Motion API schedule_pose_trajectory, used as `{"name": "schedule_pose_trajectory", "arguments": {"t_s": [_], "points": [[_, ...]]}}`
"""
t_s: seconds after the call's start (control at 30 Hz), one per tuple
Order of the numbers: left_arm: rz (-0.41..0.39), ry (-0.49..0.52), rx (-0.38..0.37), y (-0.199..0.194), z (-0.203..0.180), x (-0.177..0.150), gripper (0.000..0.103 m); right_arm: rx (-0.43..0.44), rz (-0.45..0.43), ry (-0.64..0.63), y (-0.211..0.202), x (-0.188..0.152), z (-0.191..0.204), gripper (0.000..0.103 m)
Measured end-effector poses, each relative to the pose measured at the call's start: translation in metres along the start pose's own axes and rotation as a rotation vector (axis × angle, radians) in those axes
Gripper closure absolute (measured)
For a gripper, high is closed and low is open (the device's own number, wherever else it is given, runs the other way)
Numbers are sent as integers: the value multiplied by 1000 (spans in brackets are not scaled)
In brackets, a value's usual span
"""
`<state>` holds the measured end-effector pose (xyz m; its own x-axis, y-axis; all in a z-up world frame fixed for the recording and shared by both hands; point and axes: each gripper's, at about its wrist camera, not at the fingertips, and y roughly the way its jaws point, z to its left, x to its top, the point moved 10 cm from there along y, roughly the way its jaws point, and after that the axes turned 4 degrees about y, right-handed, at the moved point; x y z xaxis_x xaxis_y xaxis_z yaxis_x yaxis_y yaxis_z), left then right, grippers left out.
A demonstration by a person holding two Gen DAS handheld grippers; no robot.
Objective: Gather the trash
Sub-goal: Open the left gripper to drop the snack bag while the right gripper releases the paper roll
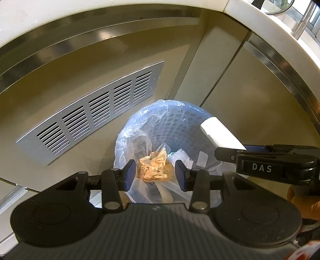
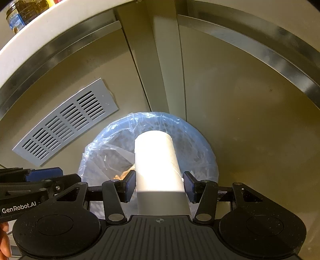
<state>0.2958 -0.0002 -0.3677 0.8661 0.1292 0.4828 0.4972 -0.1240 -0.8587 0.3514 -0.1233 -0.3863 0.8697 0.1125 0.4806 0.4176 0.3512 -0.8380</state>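
A perforated bin lined with a clear bluish bag stands on the floor against a beige cabinet. Crumpled brown paper and plastic wrap lie inside it. My left gripper hovers over the bin's mouth, open, with nothing between its blue pads. In the right wrist view my right gripper is shut on a white oblong box, which juts forward over the bin. From the left wrist view the same white box sticks out of the right gripper above the bin's right rim. The left gripper shows at the left edge.
A grey vent grille sits in the cabinet front left of the bin. Steel trim strips and a white countertop edge run above. A jar stands on the counter. A person's hand grips the right tool.
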Motion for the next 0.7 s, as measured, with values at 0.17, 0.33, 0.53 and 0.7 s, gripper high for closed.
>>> {"name": "schedule_pose_trajectory", "arguments": {"t_s": [0.17, 0.33, 0.53, 0.7], "points": [[0, -4, 0, -1, 2, 0, 64, 3, -1, 11, 4, 1, 2, 52], [1, -7, 4, -1, 5, 2, 64, 17, -15, 47, 10, 4, 1, 52], [0, -6, 10, -4, 11, 2, 64, 24, -41, 73, 5, 7, -5, 36], [-4, -9, 6, -8, 11, 1, 64, 3, -17, 73, -4, -5, -12, 36]]}}
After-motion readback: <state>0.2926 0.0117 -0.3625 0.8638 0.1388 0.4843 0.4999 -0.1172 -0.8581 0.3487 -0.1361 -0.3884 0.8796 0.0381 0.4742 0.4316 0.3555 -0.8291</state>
